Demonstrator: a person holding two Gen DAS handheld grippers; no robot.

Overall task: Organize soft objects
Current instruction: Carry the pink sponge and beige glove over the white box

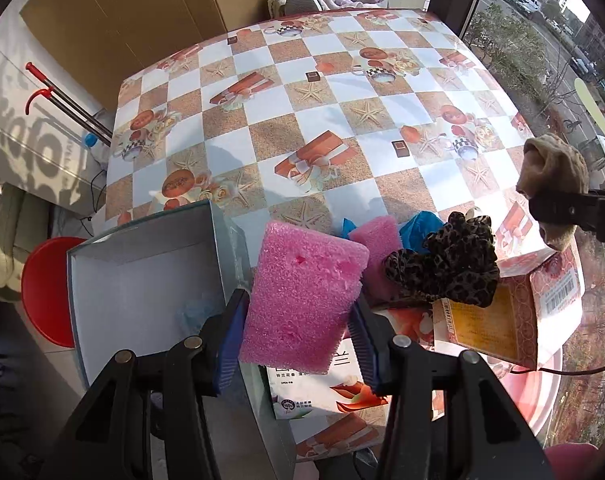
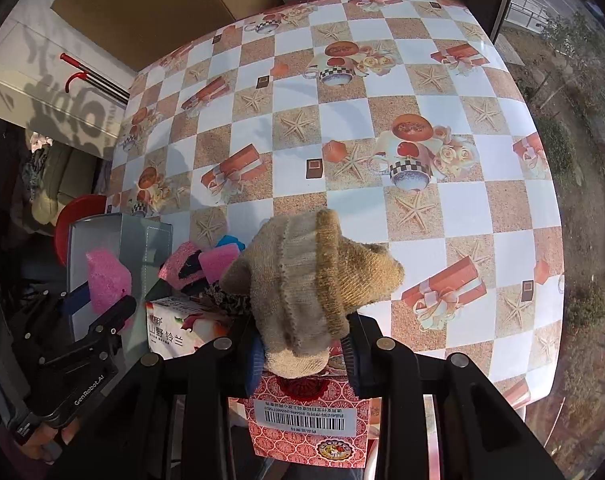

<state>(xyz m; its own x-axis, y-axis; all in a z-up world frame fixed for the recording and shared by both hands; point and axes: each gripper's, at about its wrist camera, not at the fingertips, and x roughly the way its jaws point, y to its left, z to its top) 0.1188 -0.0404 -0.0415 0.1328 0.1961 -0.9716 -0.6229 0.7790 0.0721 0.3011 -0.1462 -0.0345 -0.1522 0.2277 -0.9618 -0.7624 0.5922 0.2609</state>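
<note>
Left wrist grip: left gripper (image 1: 300,316) was clamped on a pink rectangular foam sponge (image 1: 302,294), squeezed across its short side, long axis pointing up and away from the jaws.
Key relation: open grey-blue cardboard box (image 1: 142,276) sat just left of the held sponge, wall right beside it, so I'd guess a short sideways move would drop it in. Left hand was way nearer the box than the right.
Right wrist grip: right gripper (image 2: 302,354) was pinched shut on a beige ribbed knit sock (image 2: 314,280), bunched up and flopping forward over the jaws.
Pile: leopard-print fabric scrunchie (image 1: 446,268), second pink sponge piece (image 1: 376,240) and blue soft bits (image 1: 420,230) lay between the two grippers, on top of printed boxes.
Textures: foam porous and springy-looking; sock limp; checkered starfish-print tablecloth (image 1: 322,92) glossy.
</note>
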